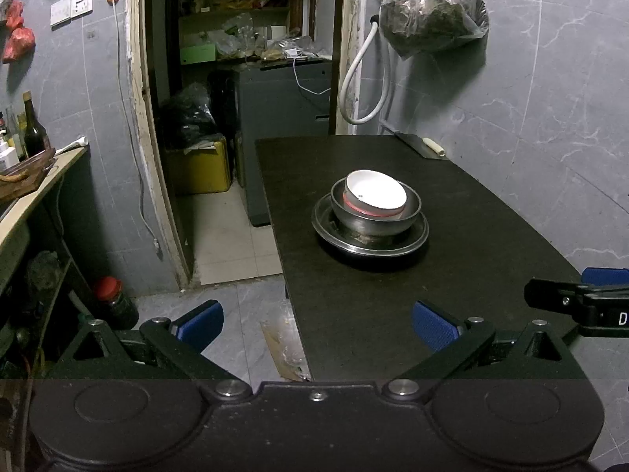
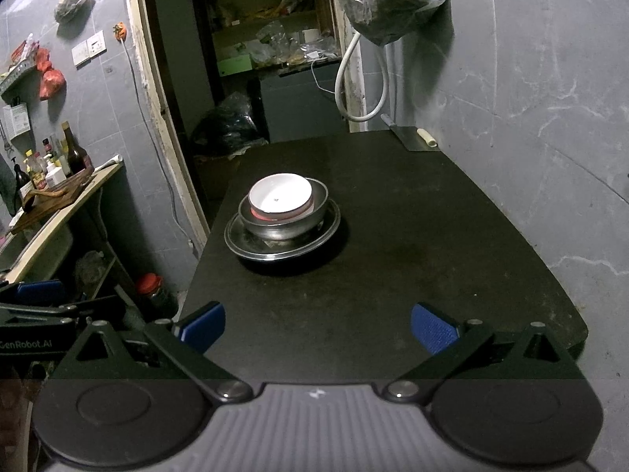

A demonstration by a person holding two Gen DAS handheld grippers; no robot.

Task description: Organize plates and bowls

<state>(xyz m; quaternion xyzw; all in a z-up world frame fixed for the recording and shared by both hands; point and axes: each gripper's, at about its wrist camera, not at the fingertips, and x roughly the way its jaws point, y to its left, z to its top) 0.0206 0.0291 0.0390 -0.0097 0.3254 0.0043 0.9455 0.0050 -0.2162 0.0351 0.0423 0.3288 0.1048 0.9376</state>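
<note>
A white bowl with a red band (image 1: 375, 192) sits tilted inside a steel bowl (image 1: 373, 222), which stands on a steel plate (image 1: 412, 242) on the black table (image 1: 452, 204). The same stack shows in the right wrist view: white bowl (image 2: 280, 193), steel bowl (image 2: 283, 226), steel plate (image 2: 326, 230). My left gripper (image 1: 317, 324) is open and empty at the table's near left edge, well short of the stack. My right gripper (image 2: 318, 326) is open and empty over the near part of the table (image 2: 412, 216).
A cleaver (image 1: 420, 145) lies at the table's far right corner against the wall. A side counter with bottles (image 2: 59, 181) stands at the left, a red-lidded jar (image 2: 151, 289) on the floor below. A bag (image 1: 432, 11) hangs on the wall. A doorway opens behind.
</note>
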